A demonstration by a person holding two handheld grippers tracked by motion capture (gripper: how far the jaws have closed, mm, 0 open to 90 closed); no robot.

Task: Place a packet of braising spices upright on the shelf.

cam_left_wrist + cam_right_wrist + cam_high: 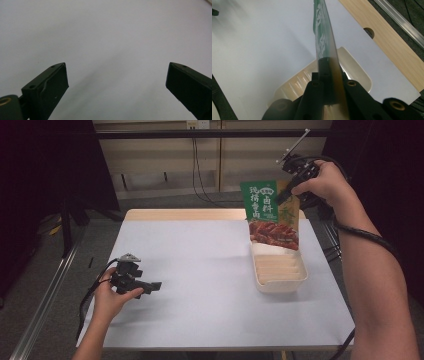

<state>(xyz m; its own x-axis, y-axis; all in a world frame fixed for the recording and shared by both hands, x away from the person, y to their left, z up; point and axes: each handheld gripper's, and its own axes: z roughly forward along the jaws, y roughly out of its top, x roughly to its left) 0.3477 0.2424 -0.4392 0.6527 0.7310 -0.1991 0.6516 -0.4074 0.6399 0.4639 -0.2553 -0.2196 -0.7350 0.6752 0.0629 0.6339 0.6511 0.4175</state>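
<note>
High view: the right gripper point(286, 195) is raised above the far right part of the table, at about 1 o'clock from the table's centre. Its jaws are clamped on the upper right edge of a green seasoning packet point(270, 215), which hangs upright with printed characters on its upper half and a picture of a cooked dish on its lower half. The packet's lower edge sits at the far end of a cream plastic tray point(280, 282); whether it touches the tray's floor cannot be told. The tray lies on the white table cover point(200, 270) at about 3 o'clock from centre, long axis running from near to far, with shallow ribs across its bottom.

Right gripper view: the right gripper point(329, 82) shows both black jaws pressed together on the packet point(324, 40), seen edge-on and rising toward 12 o'clock. The tray point(354, 72) lies directly beneath the jaws. Bare wooden tabletop point(387, 42) shows past the cover's edge at 2 o'clock.

High view: the left gripper point(150, 287) rests low over the cover at about 8 o'clock from centre, well apart from the tray, pointing toward 3 o'clock.

Left gripper view: the left gripper point(117, 80) has its jaws spread wide, with nothing between them but plain white cover point(100, 32).
</note>
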